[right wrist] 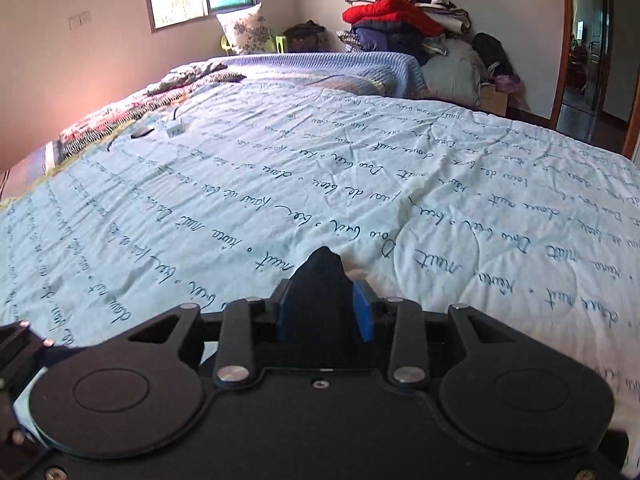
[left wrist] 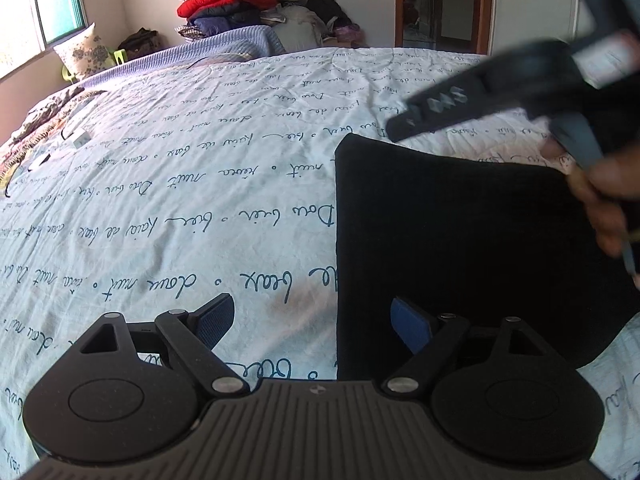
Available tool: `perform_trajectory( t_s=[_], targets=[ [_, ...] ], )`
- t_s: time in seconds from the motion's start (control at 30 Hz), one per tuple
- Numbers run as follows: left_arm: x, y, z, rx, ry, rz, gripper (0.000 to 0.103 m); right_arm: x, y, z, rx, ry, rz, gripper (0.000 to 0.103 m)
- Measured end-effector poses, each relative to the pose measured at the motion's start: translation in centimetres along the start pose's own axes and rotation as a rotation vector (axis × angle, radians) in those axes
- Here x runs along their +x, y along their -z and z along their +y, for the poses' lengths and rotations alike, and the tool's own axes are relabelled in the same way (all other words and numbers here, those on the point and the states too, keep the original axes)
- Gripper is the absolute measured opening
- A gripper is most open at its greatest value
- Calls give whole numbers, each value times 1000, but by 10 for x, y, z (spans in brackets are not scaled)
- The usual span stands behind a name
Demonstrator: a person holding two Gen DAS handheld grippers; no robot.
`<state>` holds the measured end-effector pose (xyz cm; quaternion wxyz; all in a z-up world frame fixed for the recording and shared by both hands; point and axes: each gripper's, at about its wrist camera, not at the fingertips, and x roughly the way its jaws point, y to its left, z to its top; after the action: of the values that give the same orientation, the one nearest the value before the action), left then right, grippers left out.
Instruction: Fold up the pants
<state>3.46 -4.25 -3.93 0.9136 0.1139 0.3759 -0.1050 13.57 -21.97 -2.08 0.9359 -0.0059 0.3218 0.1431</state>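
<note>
Black pants [left wrist: 460, 248] lie folded into a flat rectangle on the pale blue quilt [left wrist: 180, 208] with handwriting print. My left gripper [left wrist: 316, 326] is open, its jaws wide apart over the pants' near left edge, holding nothing. My right gripper [right wrist: 326, 306] is shut on a bunched corner of the black pants [right wrist: 320, 276], which stands up between its blue pads. In the left wrist view the right gripper [left wrist: 492, 92] appears blurred above the pants' far right corner, with the person's hand [left wrist: 604, 208] beside it.
A white power adapter [right wrist: 175, 126] and cable lie on the quilt far left. A patterned blanket [right wrist: 120, 116] and purple blanket [right wrist: 328, 64] lie at the bed's far side. A clothes pile [right wrist: 400, 20] stands against the back wall. A doorway [right wrist: 588, 48] opens at right.
</note>
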Motion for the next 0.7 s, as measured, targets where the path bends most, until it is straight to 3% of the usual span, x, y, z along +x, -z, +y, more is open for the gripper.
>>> perform_trajectory(
  t_s=[0.07, 0.27, 0.33, 0.37, 0.4, 0.7],
  targets=[
    [1, 2, -1, 16, -15, -9, 88, 26, -14, -4, 8, -1, 30, 51],
    [5, 6, 0, 38, -14, -18, 90, 84, -26, -23, 86, -52, 155, 51],
    [5, 7, 0, 49, -16, -26, 91, 95, -24, -25, 82, -70, 192, 37],
    [5, 7, 0, 50, -15, -28, 91, 97, -23, -25, 84, -98, 202, 22],
    [6, 8, 0, 50, -14, -28, 91, 97, -23, -24, 83, -119, 204, 13],
    [9, 11, 1, 46, -9, -23, 91, 117, -30, -21, 79, -63, 183, 7]
  ],
)
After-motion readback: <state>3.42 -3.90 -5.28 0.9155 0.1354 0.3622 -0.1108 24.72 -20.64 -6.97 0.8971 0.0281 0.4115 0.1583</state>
